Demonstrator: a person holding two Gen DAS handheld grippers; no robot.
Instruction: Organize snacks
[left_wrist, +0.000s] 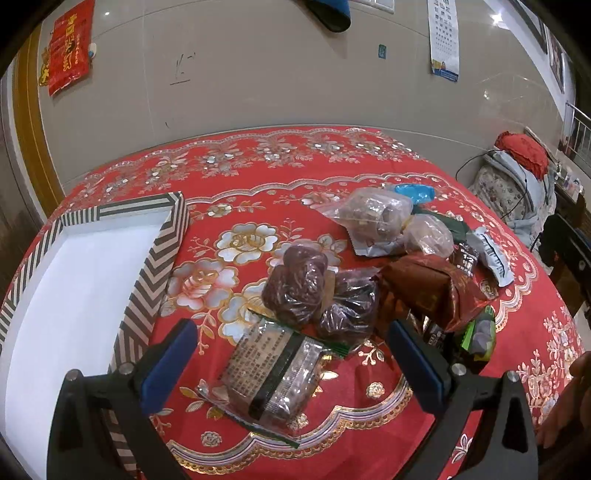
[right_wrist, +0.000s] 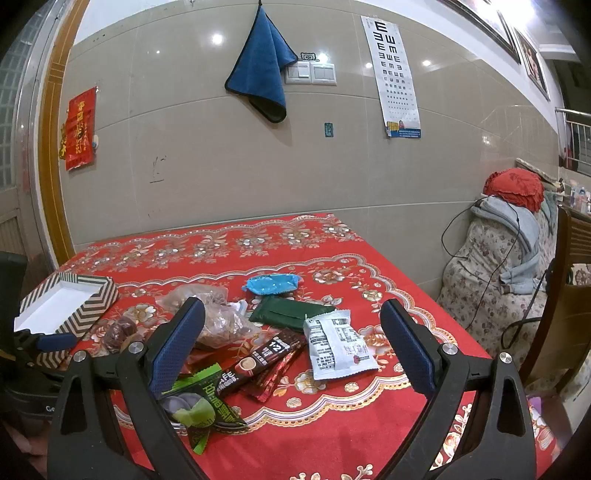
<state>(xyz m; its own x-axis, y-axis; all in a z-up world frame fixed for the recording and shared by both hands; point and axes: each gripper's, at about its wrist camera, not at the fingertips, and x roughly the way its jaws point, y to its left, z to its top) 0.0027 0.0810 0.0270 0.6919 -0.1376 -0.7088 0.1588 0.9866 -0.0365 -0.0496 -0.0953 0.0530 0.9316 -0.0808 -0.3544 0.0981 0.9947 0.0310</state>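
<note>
Crowding the red floral table (left_wrist: 280, 177) is a loose heap of snacks: 2 bags of dark red dates (left_wrist: 295, 288), clear bags of brown nuts (left_wrist: 373, 214), a brown packet (left_wrist: 428, 288), a white packet (right_wrist: 332, 343), a dark coffee stick (right_wrist: 258, 362) and a green packet (right_wrist: 199, 406), with the striped tray (left_wrist: 162, 258) standing apart at the left. The left gripper (left_wrist: 291, 354) has its jaws wide apart, straddling a clear packet with a black band (left_wrist: 273, 373) without touching it. The right gripper (right_wrist: 295, 343) likewise hangs spread and holds nothing, above the coffee stick and white packet.
</note>
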